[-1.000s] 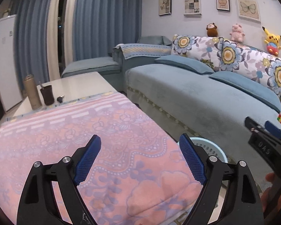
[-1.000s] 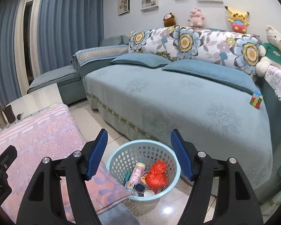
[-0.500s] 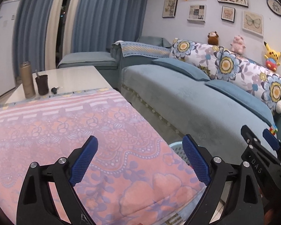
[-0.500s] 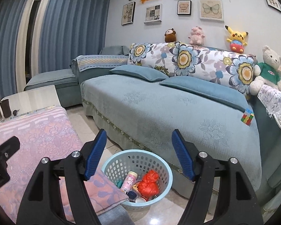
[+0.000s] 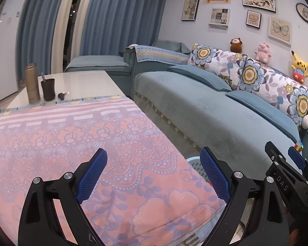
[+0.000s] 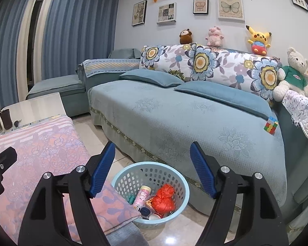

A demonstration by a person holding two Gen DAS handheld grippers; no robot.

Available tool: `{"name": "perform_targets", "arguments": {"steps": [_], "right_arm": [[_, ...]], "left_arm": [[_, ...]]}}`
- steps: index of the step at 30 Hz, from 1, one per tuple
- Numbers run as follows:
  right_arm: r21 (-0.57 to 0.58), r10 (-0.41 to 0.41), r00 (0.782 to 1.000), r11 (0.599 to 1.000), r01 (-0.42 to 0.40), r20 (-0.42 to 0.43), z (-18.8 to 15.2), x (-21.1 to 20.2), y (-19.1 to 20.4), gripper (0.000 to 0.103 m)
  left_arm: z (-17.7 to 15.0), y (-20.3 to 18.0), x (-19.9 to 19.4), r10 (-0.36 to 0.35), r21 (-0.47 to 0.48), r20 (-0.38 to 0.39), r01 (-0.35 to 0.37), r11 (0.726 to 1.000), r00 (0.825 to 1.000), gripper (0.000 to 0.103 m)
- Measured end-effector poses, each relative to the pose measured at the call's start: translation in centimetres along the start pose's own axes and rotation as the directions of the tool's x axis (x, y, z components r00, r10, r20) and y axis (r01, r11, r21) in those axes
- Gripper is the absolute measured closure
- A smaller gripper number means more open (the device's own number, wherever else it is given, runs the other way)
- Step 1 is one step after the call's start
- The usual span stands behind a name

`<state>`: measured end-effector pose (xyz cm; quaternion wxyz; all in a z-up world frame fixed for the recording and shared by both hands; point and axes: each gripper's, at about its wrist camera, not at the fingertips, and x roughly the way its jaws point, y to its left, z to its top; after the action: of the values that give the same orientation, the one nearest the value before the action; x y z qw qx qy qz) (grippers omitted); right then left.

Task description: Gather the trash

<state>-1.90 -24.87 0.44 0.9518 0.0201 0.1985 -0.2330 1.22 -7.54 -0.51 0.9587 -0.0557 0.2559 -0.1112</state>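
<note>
A light blue plastic basket (image 6: 175,176) stands on the floor between the table and the sofa. It holds a crumpled red bag (image 6: 164,197), a pink bottle (image 6: 141,196) and other small trash. My right gripper (image 6: 153,170) is open and empty, held above the basket. My left gripper (image 5: 154,174) is open and empty above the pink patterned cloth (image 5: 71,143) on the table; the basket rim (image 5: 194,163) peeks out past the cloth edge. The right gripper's side (image 5: 285,176) shows at the right of the left wrist view.
A long blue sofa (image 6: 184,119) with floral cushions and plush toys runs along the wall; a colour cube (image 6: 271,125) lies on it. At the table's far end stand a bronze flask (image 5: 31,83), a dark cup (image 5: 47,89) and keys (image 5: 62,95).
Both grippers have risen and tilted up, so the basket sits lower in the right wrist view and more of the wall shows. Both stay open and empty.
</note>
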Motion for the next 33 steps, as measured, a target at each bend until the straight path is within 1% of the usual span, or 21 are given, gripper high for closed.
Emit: {"name": "perform_targets", "arguments": {"steps": [8,33], "right_arm": [[0.023,0.01,0.999,1.0,-0.01,-0.036,-0.1,0.8,-0.4,0.032],[0.026,0.022,0.999,0.999,-0.021,-0.048,-0.2,1.2,-0.5,0.031]], "left_arm": [[-0.1,-0.2,0.1,-0.003,0.007,-0.001,0.003,1.0,1.0,0.014],[0.1,-0.1,0.0,0.007,0.026,0.006,-0.007,1.0,1.0,0.014]]}}
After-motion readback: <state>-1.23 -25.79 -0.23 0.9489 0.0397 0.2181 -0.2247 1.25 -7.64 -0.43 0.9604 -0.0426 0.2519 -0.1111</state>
